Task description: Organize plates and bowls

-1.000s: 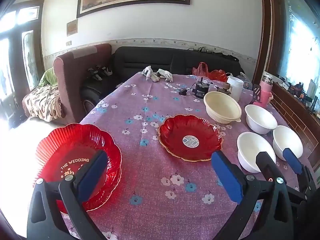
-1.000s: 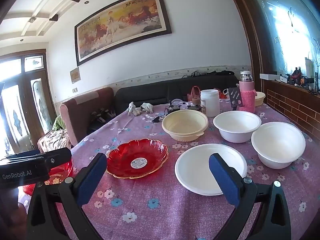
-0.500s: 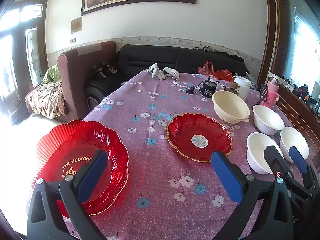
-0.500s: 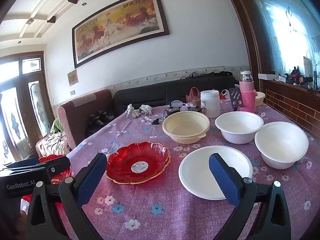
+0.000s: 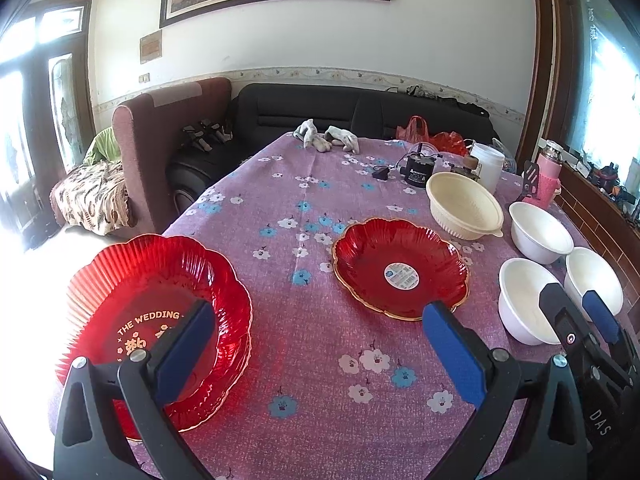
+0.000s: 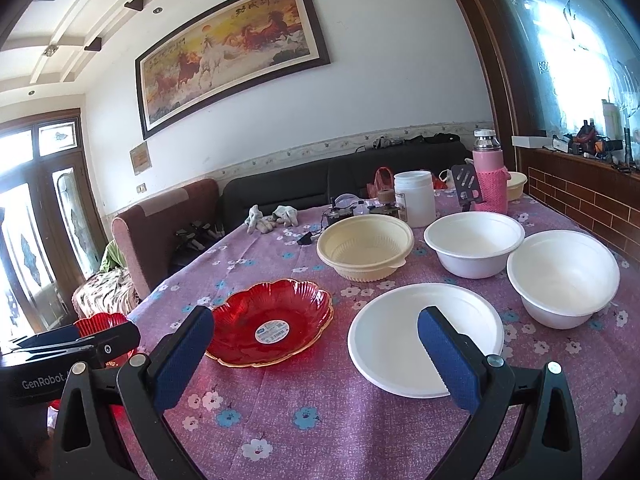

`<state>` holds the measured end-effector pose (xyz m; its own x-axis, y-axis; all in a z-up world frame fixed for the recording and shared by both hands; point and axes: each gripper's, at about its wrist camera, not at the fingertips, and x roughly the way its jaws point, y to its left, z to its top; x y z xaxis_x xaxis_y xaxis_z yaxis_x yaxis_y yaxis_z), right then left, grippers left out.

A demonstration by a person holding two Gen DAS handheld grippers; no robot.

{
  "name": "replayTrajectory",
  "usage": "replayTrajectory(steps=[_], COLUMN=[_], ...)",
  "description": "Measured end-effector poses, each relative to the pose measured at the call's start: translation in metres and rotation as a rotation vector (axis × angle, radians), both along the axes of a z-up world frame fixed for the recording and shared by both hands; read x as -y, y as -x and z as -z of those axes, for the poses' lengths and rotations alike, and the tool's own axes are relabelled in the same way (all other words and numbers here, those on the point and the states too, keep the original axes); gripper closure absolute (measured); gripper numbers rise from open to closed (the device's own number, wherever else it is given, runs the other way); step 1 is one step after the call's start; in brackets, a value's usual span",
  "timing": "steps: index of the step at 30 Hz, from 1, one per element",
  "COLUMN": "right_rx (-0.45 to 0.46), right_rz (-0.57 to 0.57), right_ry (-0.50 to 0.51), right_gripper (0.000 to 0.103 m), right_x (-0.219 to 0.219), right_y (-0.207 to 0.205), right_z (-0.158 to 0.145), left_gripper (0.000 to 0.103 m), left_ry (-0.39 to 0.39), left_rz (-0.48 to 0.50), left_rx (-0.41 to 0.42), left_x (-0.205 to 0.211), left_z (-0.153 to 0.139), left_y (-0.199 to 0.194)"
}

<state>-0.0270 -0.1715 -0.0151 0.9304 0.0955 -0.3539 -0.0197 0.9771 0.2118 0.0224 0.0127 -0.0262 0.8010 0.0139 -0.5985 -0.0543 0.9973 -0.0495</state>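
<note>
A stack of red fluted plates (image 5: 156,312) marked "THE WEDDING" sits at the table's near left corner. A single red plate (image 5: 400,266) with a round sticker lies mid-table. My left gripper (image 5: 318,320) hovers open over the cloth between them, its left finger above the stack's rim. In the right wrist view, the red plate (image 6: 272,320) and a shallow white bowl (image 6: 420,336) lie just ahead of my open, empty right gripper (image 6: 314,320). Behind stand a cream bowl (image 6: 366,250) and two white bowls (image 6: 474,244) (image 6: 564,276).
Towards the far end of the purple flowered tablecloth (image 5: 320,368) are a white jar (image 6: 414,200), a pink bottle (image 6: 490,178), a black device (image 5: 418,166) and grey gloves (image 5: 326,140). An armchair (image 5: 160,140) and a dark sofa (image 5: 360,112) stand beyond the table.
Both grippers have only drifted slightly. The left view has drawn back a little, so the plates sit a bit further right in it. Both stay open and empty.
</note>
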Motion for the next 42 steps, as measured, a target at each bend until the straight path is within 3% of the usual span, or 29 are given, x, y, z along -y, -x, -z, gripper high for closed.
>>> replayTrajectory(steps=[42], right_rx=[-0.007], right_rz=[0.008], right_ry=[-0.038], right_gripper=[0.000], right_x=[0.007], right_y=[0.002], right_z=[0.001], left_gripper=[0.000], left_ry=[0.004], left_rz=[0.011], left_rx=[-0.048], left_x=[0.002], left_z=[0.014], left_y=[-0.005])
